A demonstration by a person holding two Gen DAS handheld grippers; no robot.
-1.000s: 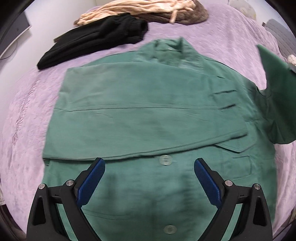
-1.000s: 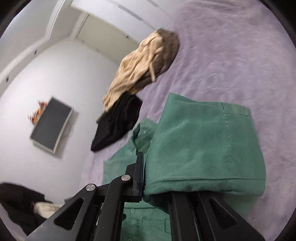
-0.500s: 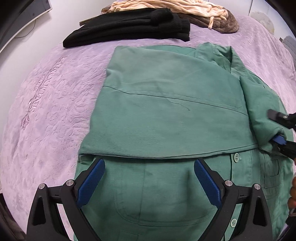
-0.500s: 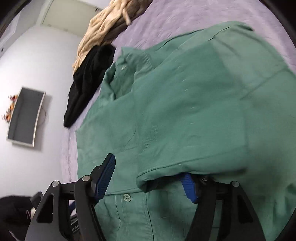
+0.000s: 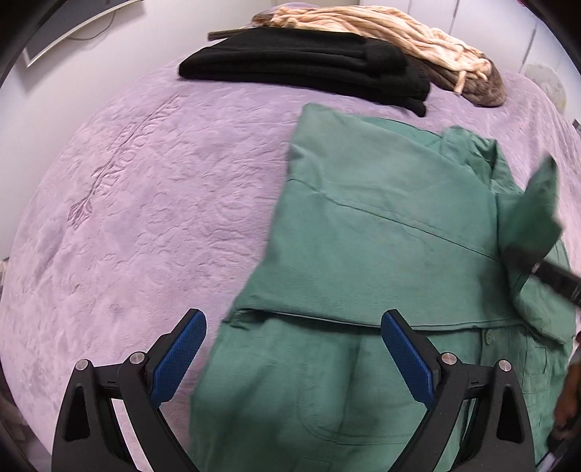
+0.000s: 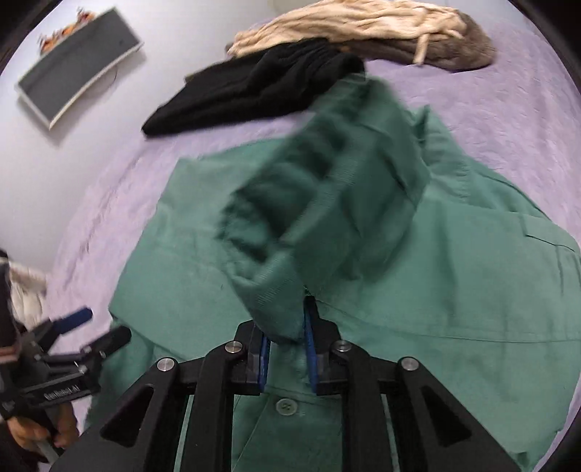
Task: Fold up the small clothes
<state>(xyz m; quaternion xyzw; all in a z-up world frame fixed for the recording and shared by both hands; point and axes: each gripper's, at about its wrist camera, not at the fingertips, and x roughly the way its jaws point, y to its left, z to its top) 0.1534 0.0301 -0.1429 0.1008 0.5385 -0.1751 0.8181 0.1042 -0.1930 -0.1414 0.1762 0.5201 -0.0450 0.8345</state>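
A green button shirt (image 5: pixel 370 225) lies on the purple bedspread (image 5: pixel 152 203), its left side folded over the front. My left gripper (image 5: pixel 294 355) is open and empty, low over the shirt's lower left edge. My right gripper (image 6: pixel 287 348) is shut on the shirt's green sleeve (image 6: pixel 326 203) and holds it raised over the shirt body (image 6: pixel 472 290). The raised sleeve also shows at the right of the left wrist view (image 5: pixel 537 214). The left gripper shows at the left edge of the right wrist view (image 6: pixel 87 326).
A folded black garment (image 5: pixel 301 69) and a beige and brown bundle (image 5: pixel 392 32) lie at the far edge of the bed. A dark screen (image 6: pixel 76 61) hangs on the white wall. Bare bedspread lies left of the shirt.
My left gripper has drifted left, so the shirt sits further right in its view. My right gripper has closed on the sleeve and lifted it over the shirt body.
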